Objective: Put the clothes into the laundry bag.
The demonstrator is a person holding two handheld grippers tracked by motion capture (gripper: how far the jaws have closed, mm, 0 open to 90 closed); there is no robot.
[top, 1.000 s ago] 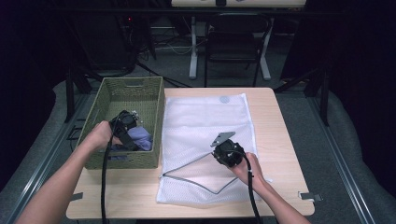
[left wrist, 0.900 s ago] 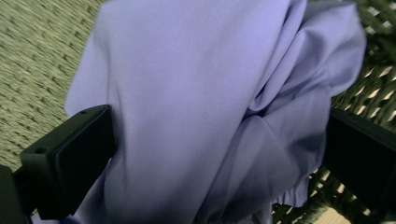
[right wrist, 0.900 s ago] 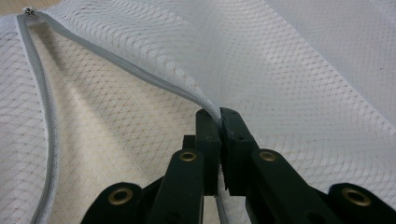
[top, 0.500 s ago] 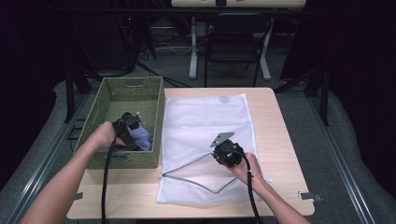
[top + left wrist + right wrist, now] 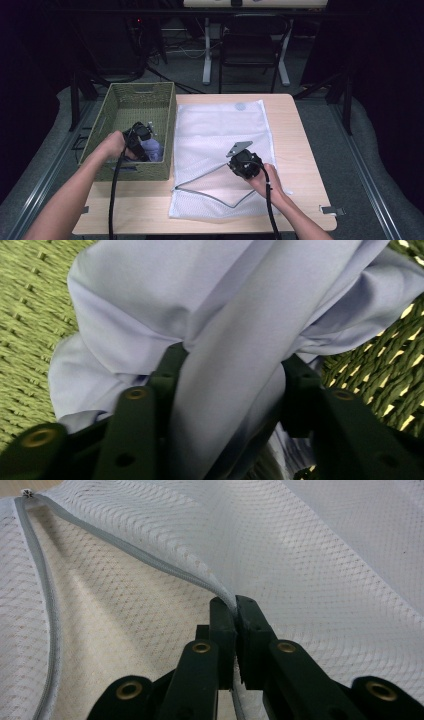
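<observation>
Lavender garment (image 5: 210, 340) lying bunched inside green woven basket (image 5: 120, 107), left gripper (image 5: 232, 370) jaws just closing around a fold of it, right gripper (image 5: 235, 607) pinching white mesh laundry bag (image 5: 325, 555) zipper edge (image 5: 150, 562), lifting mouth open on table (image 5: 295, 130)

Light wooden table (image 5: 295, 125) on a grey floor, black chair (image 5: 248, 47) standing behind its far edge, white table legs (image 5: 206, 55) beside the chair, dark curtains (image 5: 385, 75) around, cables on the floor.
</observation>
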